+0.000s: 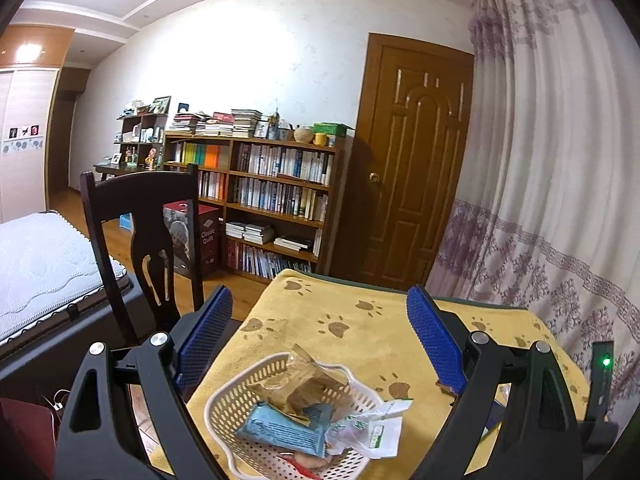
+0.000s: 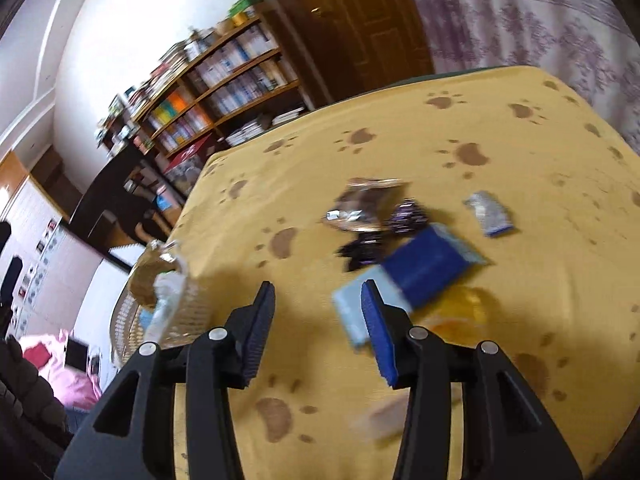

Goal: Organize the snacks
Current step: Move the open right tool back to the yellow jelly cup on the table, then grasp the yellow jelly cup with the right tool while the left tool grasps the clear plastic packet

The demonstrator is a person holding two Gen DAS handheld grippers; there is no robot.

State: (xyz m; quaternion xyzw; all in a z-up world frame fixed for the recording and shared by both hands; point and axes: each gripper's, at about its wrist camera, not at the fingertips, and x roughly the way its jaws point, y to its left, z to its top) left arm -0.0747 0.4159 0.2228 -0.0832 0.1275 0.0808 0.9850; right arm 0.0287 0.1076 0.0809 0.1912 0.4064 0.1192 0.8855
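Snacks are seen partly gathered in a white basket (image 1: 224, 408) and partly scattered on a yellow paw-print cloth (image 1: 360, 332).

Nearest the left gripper (image 1: 320, 320), whose blue-padded jaws are held wide apart and empty, the basket is seen holding a light-blue packet (image 1: 286, 426), a brown wrapper (image 1: 296, 384) and a clear green-printed wrapper (image 1: 370, 426). The right gripper (image 2: 318, 300) is likewise shown with its jaws apart and nothing between them, above the cloth; just past its right fingertip a dark-blue packet (image 2: 424, 264) is seen lying, blurred. Farther on, a black wrapper (image 2: 362, 250), a purple wrapper (image 2: 408, 216), a silver-brown pouch (image 2: 364, 204) and a silver-blue wrapper (image 2: 490, 214) are spread out. Beyond the table, a dark chair (image 1: 140, 208), a bookshelf (image 1: 276, 196) and a wooden door (image 1: 416, 160) are visible.
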